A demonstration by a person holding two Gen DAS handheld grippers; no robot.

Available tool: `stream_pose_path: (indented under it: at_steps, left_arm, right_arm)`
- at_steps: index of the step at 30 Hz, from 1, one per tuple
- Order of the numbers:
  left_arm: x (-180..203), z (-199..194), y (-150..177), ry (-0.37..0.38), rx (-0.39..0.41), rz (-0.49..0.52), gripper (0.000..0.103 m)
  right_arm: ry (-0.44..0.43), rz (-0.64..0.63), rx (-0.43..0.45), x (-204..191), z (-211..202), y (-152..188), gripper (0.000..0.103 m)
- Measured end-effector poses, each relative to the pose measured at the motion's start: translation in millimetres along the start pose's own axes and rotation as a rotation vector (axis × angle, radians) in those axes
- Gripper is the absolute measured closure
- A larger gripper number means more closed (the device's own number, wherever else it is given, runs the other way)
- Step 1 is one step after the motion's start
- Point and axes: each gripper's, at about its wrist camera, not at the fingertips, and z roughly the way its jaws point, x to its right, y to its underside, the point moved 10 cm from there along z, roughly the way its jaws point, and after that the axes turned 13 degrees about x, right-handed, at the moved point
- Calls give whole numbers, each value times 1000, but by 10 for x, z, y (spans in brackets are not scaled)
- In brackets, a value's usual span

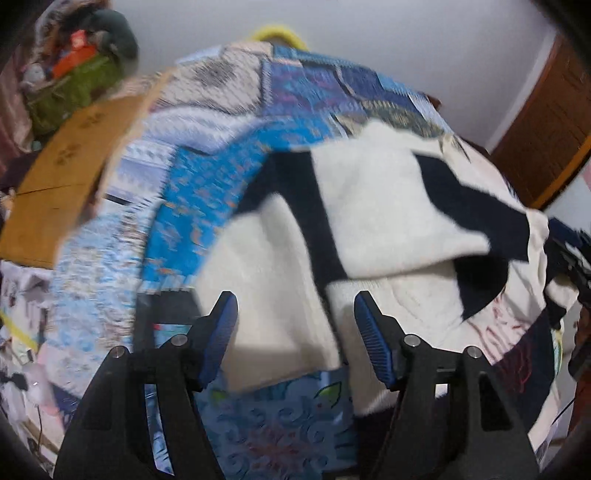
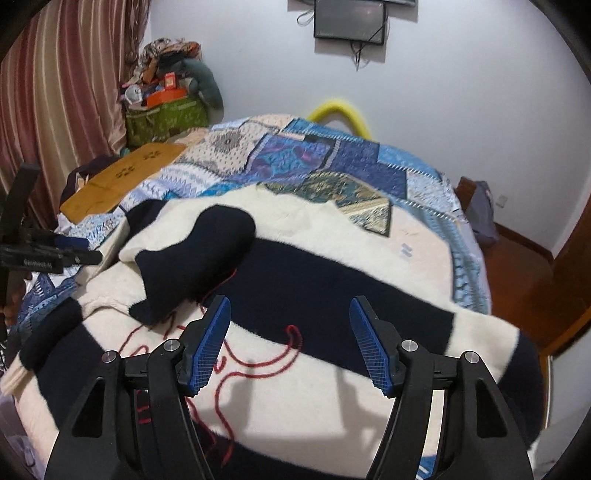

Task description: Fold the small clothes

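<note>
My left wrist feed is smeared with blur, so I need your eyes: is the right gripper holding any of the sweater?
Observer: No. The right gripper is open over the sweater, with nothing between its fingers.
Operator: Is a sleeve folded in?
Observer: One navy sleeve lies across the sweater's front, just beyond that gripper.
Operator: Anything on the wall behind the bed?
Observer: A dark screen hangs there, with cables dangling below it.
</note>
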Motion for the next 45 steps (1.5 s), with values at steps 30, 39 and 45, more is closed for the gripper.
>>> stream_pose_path:
  at_steps: [30, 39, 45]
  left_arm:
    - [3120, -354, -1244, 468, 28, 173, 98]
    - [3404, -222, -1098, 425, 12, 217, 68]
    - [2700, -298, -1158, 316, 80, 215, 55]
  right_arm:
    - [26, 149, 110, 747, -682, 1, 40]
    - [63, 204, 72, 1013, -819, 247, 40]
    - [62, 184, 35, 969, -677, 327, 40]
